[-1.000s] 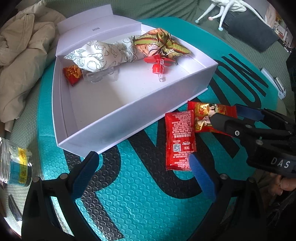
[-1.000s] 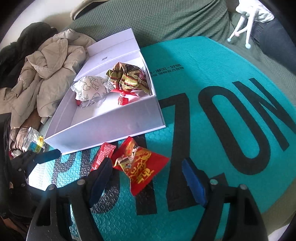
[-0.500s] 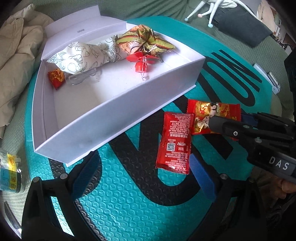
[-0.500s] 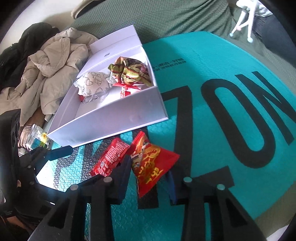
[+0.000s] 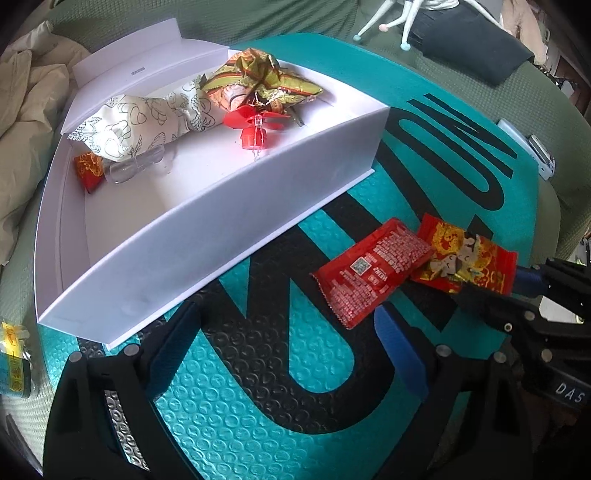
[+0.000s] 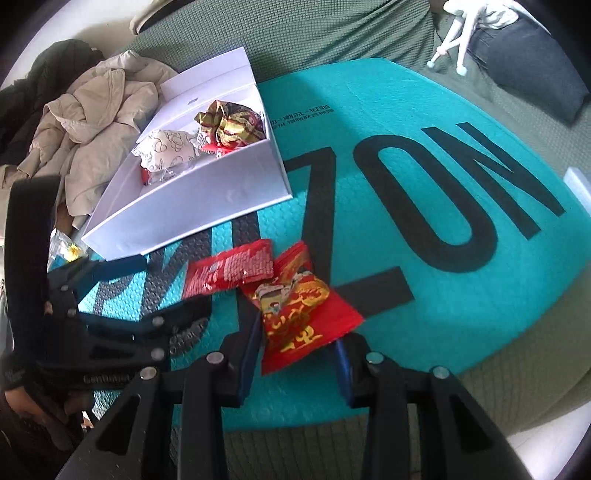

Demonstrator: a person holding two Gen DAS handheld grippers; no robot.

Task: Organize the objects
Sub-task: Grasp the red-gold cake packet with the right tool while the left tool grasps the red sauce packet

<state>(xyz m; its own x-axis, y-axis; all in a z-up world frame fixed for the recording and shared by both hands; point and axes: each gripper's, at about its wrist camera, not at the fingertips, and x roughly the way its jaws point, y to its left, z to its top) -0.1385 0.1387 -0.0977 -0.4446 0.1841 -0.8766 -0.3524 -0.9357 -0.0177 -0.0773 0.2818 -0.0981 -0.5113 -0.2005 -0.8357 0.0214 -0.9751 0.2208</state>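
Observation:
A red and gold snack packet (image 6: pixel 301 317) (image 5: pixel 465 258) lies on the teal mat. My right gripper (image 6: pixel 295 354) has its jaws around the packet's near end, narrowed onto it. A red Heinz sachet (image 5: pixel 369 269) (image 6: pixel 229 271) lies beside it, touching. My left gripper (image 5: pixel 288 343) is open and empty, low over the mat, just left of the sachet. The white box (image 5: pixel 207 243) (image 6: pixel 192 199) holds a patterned pouch (image 5: pixel 140 125), a crumpled gold wrapper (image 5: pixel 258 81), a red fan toy (image 5: pixel 255 129), a clear piece and a small red packet (image 5: pixel 88 170).
A beige jacket (image 6: pixel 92 129) is heaped left of the box. A small jar (image 5: pixel 14 362) lies at the mat's left edge. A dark cushion (image 6: pixel 528 62) and a white toy (image 6: pixel 465 26) are at the back right. The mat lies on a green cover (image 6: pixel 314 33).
My right gripper moved forward and closed from wide open onto the red and gold packet. The left gripper shifted left toward the box and stayed open.

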